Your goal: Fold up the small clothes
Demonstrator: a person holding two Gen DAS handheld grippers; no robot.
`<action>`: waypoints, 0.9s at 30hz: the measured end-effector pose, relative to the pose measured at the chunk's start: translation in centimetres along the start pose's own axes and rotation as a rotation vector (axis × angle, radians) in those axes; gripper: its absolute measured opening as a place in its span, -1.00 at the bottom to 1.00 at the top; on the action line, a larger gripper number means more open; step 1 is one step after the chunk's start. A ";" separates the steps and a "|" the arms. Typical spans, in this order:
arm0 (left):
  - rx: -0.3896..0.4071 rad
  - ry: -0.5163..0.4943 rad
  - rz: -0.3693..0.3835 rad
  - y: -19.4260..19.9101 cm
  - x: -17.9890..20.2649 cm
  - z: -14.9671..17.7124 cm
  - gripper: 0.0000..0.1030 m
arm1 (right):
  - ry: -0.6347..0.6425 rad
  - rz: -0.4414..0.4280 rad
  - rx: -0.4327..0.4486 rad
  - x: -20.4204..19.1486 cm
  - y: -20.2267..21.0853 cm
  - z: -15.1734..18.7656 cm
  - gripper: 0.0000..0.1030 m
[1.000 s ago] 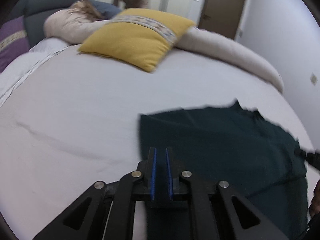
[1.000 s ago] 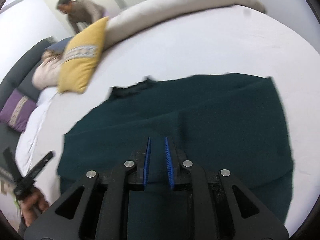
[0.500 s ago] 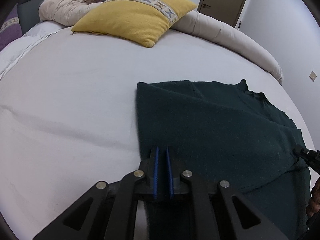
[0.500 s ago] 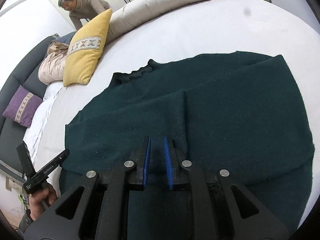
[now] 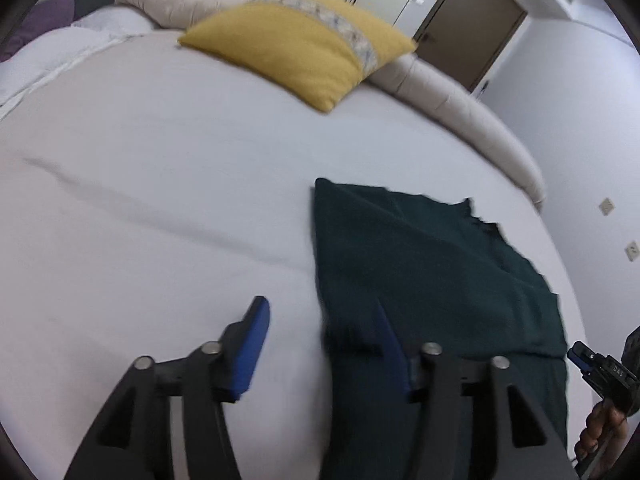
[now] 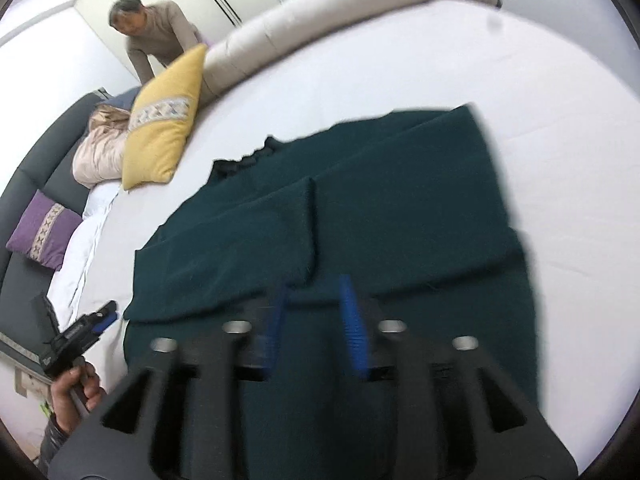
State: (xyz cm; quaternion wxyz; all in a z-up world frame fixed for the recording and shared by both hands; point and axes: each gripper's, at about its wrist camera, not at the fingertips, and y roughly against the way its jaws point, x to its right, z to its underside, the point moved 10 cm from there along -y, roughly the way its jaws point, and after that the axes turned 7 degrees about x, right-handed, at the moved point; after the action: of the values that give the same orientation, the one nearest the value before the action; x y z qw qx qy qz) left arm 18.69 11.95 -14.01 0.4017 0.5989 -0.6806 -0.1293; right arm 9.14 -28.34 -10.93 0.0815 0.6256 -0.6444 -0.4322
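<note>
Your left tongs (image 5: 320, 328) and right tongs (image 6: 314, 312) have just opened, both now wide and empty. The sweater (image 6: 400, 208) lies released on the bed (image 5: 160, 160), one fold done.

Each camera rides on its own hand-held gripper and looks forward and steeply down along the two blue-padded fingers, which fill the bottom of its view. The left one sits close above the near left edge of the dark green garment (image 5: 420, 272), facing across the white bed (image 5: 160, 184) toward the yellow cushion (image 5: 304, 52) and a brown door (image 5: 468, 12). The right one hovers close over the garment's near edge, angled more leftward toward the headboard end. Both views share the garment, the bed, the cushion and the beige bolster (image 6: 320, 20). Each also catches the other's gripper at its edge: right hand-held gripper (image 5: 580, 358), left hand-held gripper (image 6: 102, 316).
</note>
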 end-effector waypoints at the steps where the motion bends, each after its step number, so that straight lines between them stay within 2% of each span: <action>1: -0.010 0.004 0.012 1.0 0.0 0.6 0.13 | -0.002 0.007 0.028 0.6 2.0 0.3 0.28; 3: -0.029 0.023 0.049 3.3 0.1 2.3 0.15 | -0.011 0.009 0.076 2.2 5.9 1.2 0.30; 4: -0.037 0.027 0.060 4.2 0.1 3.1 0.16 | -0.013 0.006 0.074 2.8 7.2 1.8 0.30; 9: -0.142 0.017 0.116 8.4 0.6 9.7 0.32 | -0.063 -0.008 0.004 6.6 12.9 7.4 0.30; 12: -0.224 0.043 0.140 10.1 0.5 14.2 0.34 | -0.086 0.005 -0.016 8.7 15.0 10.3 0.30; 14: -0.247 0.033 0.152 11.4 0.7 16.3 0.34 | -0.122 0.010 -0.026 10.4 16.2 12.1 0.30; 20: -0.312 0.074 0.214 14.2 1.6 19.5 0.34 | -0.241 -0.009 -0.065 14.6 18.3 16.2 0.26; 27: -0.358 0.082 0.255 15.3 2.2 21.7 0.31 | -0.258 -0.046 -0.106 14.9 20.2 18.2 0.26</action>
State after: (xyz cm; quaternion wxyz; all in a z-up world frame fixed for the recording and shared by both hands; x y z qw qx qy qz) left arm -7.36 7.10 -17.09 0.5423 0.4317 -0.7001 -0.1716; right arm -20.49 -36.23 -15.29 0.0210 0.5743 -0.6113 -0.5441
